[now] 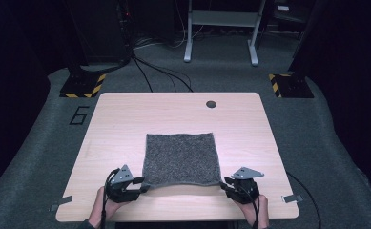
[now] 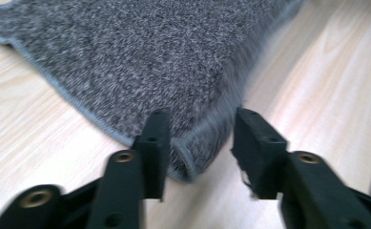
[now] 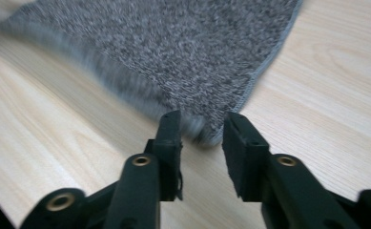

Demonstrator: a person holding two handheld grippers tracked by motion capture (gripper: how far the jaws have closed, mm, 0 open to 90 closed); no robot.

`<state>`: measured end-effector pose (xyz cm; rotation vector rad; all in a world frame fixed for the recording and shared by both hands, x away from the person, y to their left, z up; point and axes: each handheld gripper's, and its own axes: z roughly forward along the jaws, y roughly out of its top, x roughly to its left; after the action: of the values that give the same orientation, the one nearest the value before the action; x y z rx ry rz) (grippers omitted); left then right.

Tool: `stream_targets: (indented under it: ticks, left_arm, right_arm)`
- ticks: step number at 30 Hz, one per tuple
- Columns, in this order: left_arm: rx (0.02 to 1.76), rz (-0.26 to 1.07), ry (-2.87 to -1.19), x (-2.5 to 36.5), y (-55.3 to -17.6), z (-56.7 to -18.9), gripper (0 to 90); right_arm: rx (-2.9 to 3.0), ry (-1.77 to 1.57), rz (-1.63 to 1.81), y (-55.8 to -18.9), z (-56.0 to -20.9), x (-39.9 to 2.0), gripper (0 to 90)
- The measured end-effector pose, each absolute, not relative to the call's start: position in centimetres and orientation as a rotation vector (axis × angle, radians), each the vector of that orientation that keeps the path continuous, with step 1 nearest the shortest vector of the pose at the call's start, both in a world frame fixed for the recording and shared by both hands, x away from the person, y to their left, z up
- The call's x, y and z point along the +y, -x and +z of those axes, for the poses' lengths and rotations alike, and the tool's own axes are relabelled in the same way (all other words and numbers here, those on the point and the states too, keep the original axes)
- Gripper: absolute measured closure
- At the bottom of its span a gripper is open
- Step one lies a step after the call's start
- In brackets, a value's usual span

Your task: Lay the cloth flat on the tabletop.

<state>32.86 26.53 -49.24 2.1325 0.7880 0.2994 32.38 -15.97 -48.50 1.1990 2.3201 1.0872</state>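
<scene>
- High view: a grey cloth point(image 1: 181, 159) is lying flat on the wooden table point(image 1: 126, 124); the left gripper point(image 1: 142, 183) and right gripper point(image 1: 224, 183) are sitting at its near corners.
- Left gripper view: jaws are standing apart around the curled corner.
- Right gripper view: jaws are standing apart, the corner between them.

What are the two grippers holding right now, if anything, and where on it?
Nothing yet. Both the left gripper and right gripper have open jaws straddling the grey cloth's near corners.
</scene>
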Motion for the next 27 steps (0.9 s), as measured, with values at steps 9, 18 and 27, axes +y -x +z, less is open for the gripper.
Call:
stream_targets:
  ticks: [9,18,27]
  left_arm:
    - [0.874,0.416,-2.127,26.4,-35.9,-49.3,27.7]
    - [0.907,0.475,-2.221,23.9,-39.5,-51.5,20.5]
    - [0.93,0.468,-2.24,23.5,-40.4,-52.1,17.1]
  right_arm:
    - [2.218,-1.231,1.067,-34.8,-48.0,-15.5,27.3]
    - [2.269,-1.184,0.953,-39.9,-50.7,-10.9,12.4]
    - [2.287,-1.267,0.913,-40.7,-52.3,-11.1,9.3]
